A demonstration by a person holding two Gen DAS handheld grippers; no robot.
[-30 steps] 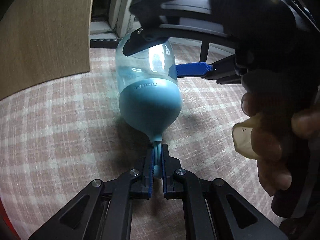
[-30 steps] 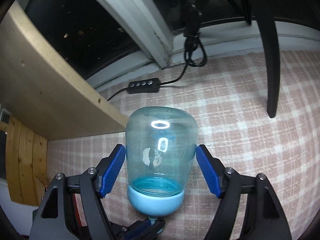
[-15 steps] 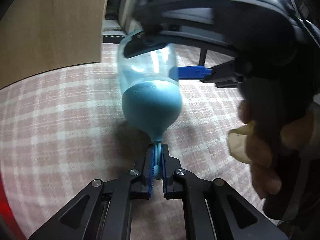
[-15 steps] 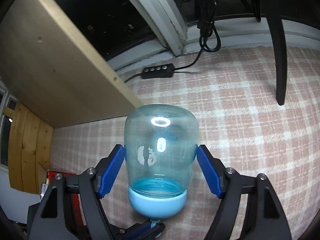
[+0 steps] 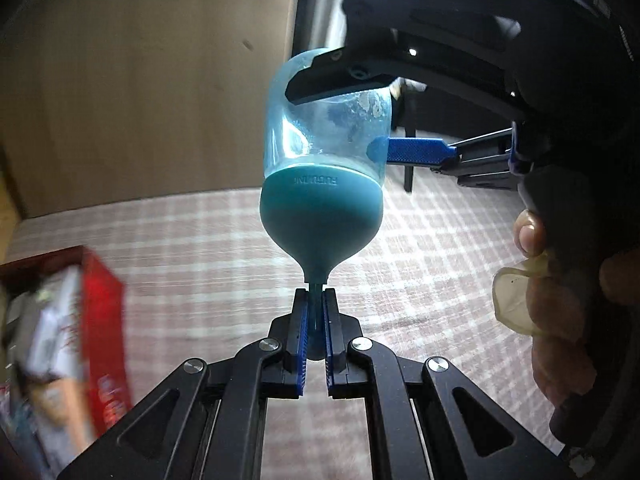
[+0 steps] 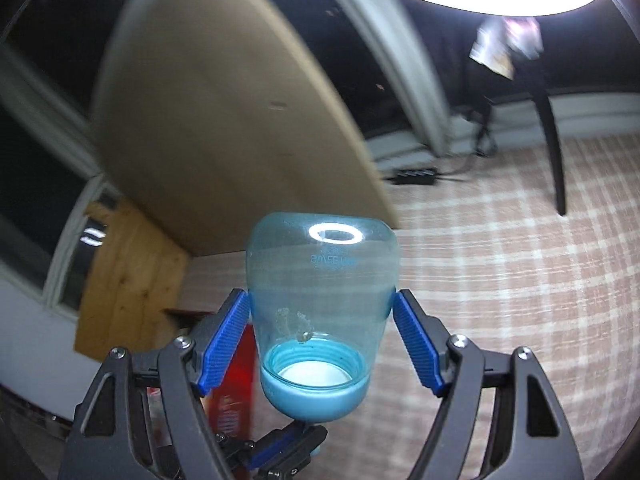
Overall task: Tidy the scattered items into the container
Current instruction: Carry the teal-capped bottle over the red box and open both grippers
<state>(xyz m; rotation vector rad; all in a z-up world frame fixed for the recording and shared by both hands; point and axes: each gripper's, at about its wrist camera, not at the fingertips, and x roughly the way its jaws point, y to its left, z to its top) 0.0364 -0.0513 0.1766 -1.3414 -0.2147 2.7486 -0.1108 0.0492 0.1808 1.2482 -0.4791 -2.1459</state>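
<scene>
Left gripper (image 5: 316,320) pinched shut on the bottle (image 5: 324,176) tip; right gripper (image 6: 322,336) clamps its body, both angled downward.

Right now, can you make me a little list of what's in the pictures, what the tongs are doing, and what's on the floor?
thing held: blue bottle, upside down
left tongs: shut on the bottle's thin tip
right tongs: blue pads on both sides of the clear bottle body
floor: pink checked carpet
nearby: red box at the lower left
behind: tan board
bottle in box: no
</scene>
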